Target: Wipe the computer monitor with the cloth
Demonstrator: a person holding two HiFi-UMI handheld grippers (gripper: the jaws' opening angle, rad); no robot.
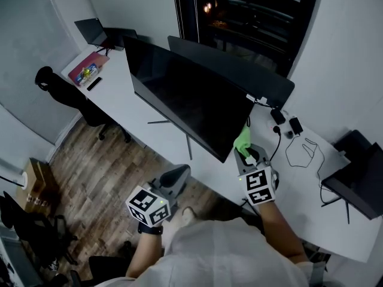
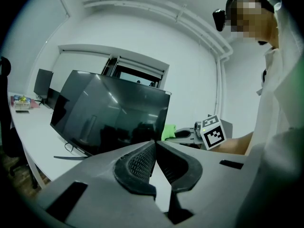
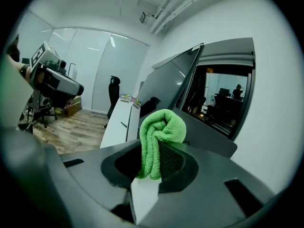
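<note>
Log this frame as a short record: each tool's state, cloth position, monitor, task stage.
left tongs: shut, empty, in front of the white desk
right tongs: shut on green cloth
green cloth position: bunched, by the monitor's lower right corner; contact unclear
monitor: screen dark, standing on the white desk
stage: cloth brought up to the screen; wiping not evident

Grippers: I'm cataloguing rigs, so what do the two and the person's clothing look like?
The left gripper and right gripper are grey moulded shells with dark ribbed pads, each carrying a white cube with black square markers. The person wears a pale shirt and a dark wristband.
</note>
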